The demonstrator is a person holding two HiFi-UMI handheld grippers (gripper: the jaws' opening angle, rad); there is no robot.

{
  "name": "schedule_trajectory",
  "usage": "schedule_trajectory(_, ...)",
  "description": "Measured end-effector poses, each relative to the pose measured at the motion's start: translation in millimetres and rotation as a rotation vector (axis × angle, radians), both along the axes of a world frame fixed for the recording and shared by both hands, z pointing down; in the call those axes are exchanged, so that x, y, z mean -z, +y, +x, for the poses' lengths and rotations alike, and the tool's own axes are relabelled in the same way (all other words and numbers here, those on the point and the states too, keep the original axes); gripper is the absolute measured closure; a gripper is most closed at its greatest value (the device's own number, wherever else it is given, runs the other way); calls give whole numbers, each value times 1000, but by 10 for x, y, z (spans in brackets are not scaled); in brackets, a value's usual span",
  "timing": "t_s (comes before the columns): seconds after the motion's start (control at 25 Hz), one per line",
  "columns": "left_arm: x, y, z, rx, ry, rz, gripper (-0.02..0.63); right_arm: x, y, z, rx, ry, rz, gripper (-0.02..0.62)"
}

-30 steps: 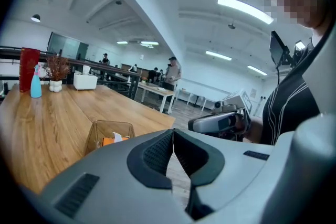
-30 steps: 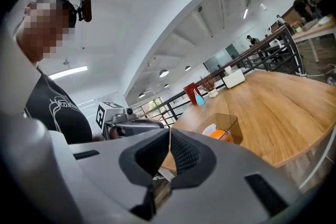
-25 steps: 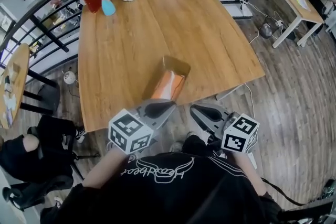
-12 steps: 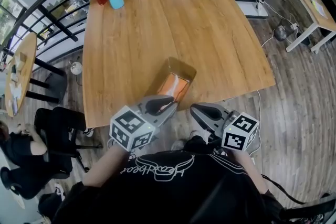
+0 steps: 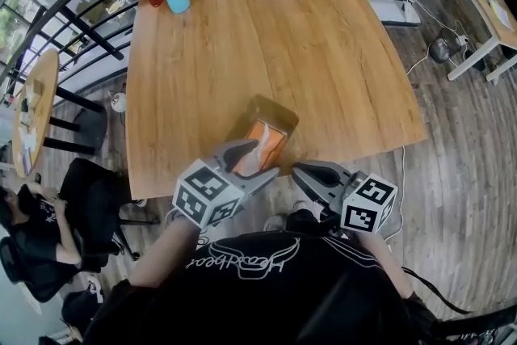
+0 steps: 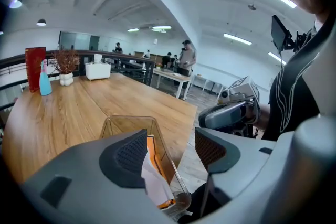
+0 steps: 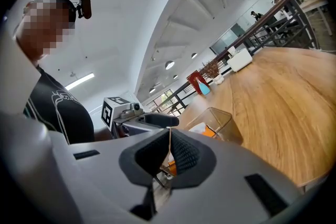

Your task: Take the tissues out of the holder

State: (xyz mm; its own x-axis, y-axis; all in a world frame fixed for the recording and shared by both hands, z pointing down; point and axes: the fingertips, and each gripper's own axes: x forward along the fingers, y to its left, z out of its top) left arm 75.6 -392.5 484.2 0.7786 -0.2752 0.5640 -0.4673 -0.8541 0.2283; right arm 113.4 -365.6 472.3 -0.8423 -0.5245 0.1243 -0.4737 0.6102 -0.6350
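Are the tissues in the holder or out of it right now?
In. The orange tissue pack, with a white sheet poking up, sits inside the clear holder.

The holder (image 5: pixel 273 111) was a clear, brown-tinted plastic box, oblong and open at the top. It stood on the wooden counter (image 5: pixel 242 36) close to its near edge, skewed to that edge. Inside lay the tissues (image 5: pixel 266 140), an orange pack filling most of the box. A crumpled white sheet (image 6: pixel 156 182) rose from the end nearest the edge. The pack seemed to lean toward one long wall, though the tinted plastic made that hard to judge.
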Motion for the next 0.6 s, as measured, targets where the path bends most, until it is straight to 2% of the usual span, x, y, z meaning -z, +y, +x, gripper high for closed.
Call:
schedule_trajectory(0.28, -293, -302, -56, 72, -123, 19, 307, -132, -136, 209, 13, -12, -29, 577)
schedule_trajectory(0.48, -611, -373, -180, 73, -287, -22, 291, -179, -206, 294, 40, -25, -37, 577)
schedule_trajectory(0.6, -748, -360, -193, 66, -356, -45, 288, -199, -261, 327, 60, -31, -38, 577)
